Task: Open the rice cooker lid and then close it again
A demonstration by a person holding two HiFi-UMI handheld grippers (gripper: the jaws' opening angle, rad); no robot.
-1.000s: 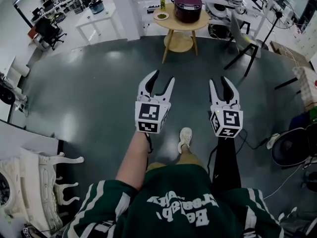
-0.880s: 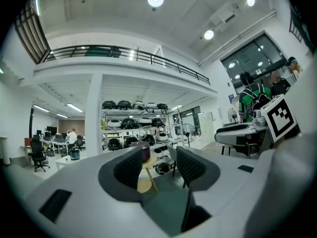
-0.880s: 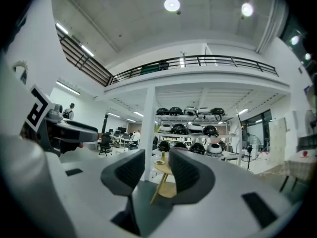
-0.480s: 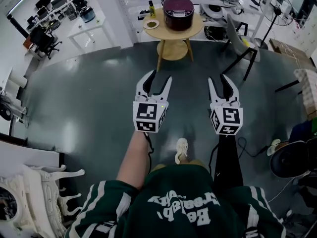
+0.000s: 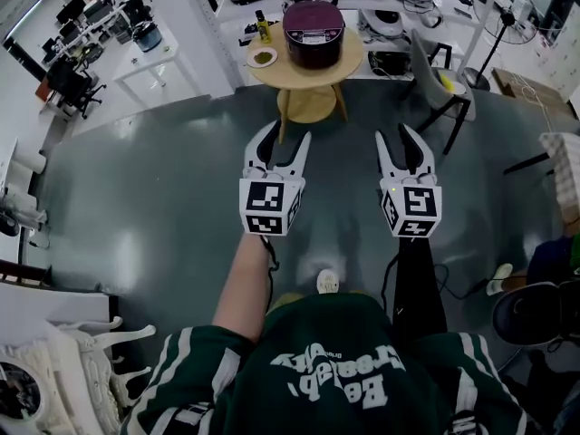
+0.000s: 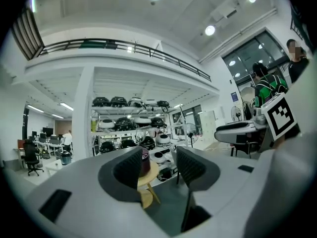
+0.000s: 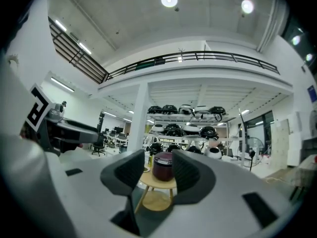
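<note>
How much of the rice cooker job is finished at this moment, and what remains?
Nothing looks done yet: the rice cooker sits on the round table with its lid shut. In hand is only getting to it: the left gripper and right gripper are open, empty and well short of the table. Opening the lid and closing it again are both left.

Round maroon rice cooker (image 5: 314, 33), lid down, at centre of round pale wooden table (image 5: 351, 60); small plate of green matter (image 5: 262, 58) at table's left edge. White left gripper (image 5: 288, 132) and right gripper (image 5: 395, 132): jaws apart, empty, above dark grey floor (image 5: 163, 179).
</note>
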